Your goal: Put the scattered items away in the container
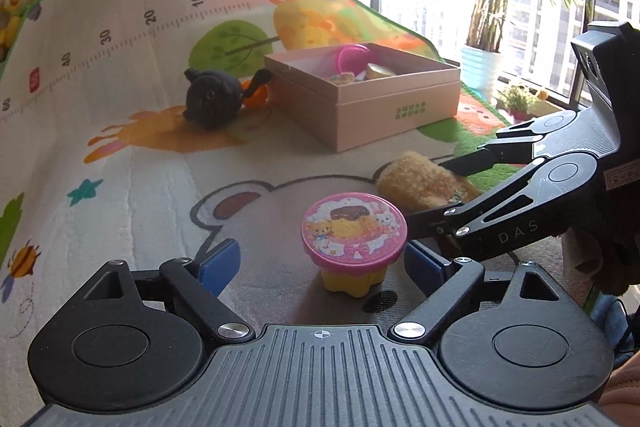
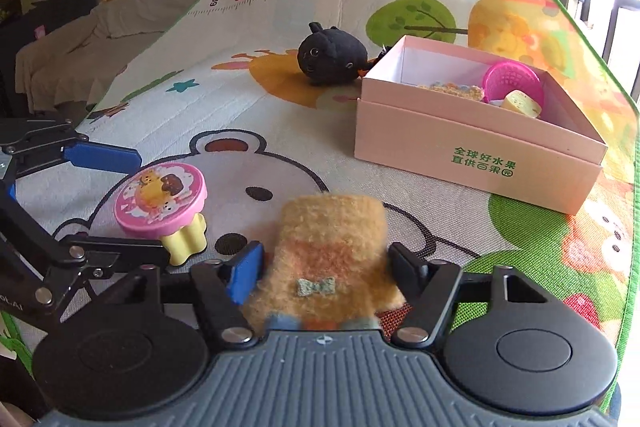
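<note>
**Partway through: three in, three still out**

Already inside the pink box [image 2: 480, 163]: a magenta toy basket [image 2: 512, 81], a yellow cheese wedge [image 2: 520, 103] and a flat crumbly-looking piece [image 2: 452, 90] near the front wall. Plenty of bare floor visible in the box, so likely room enough for the remainder.

Still out on the play mat [image 2: 280, 27]: three things.

- Tan plush toy [image 2: 332, 259], lying between the fingers of the right gripper [image 2: 324, 267]. Pads meeting its fuzzy flanks on both sides, so apparently clamped, though soft pile and blur make the firmness of the hold hard to judge. Not visibly lifted off the mat. Near the front corner of the box, nothing between them.
- Pudding cup toy [image 1: 354, 231] with pink lid, upright on the mat, just beside the tan plush. Framed by the left gripper [image 1: 322, 259], jaws spread wide with a clear gap on either side; no contact, nothing held.
- Black plush [image 2: 332, 59], resting on the mat just beside the far corner of the box, with something orange tucked behind it. Untouched by either tool.

Judged roughly at the halfway mark. Closest to done: the tan plush, needing only a lift and a short carry over the box wall. Next in line: the pudding cup, needing a squeeze on the lid or the yellow base first. Last, probably, the black plush.
</note>
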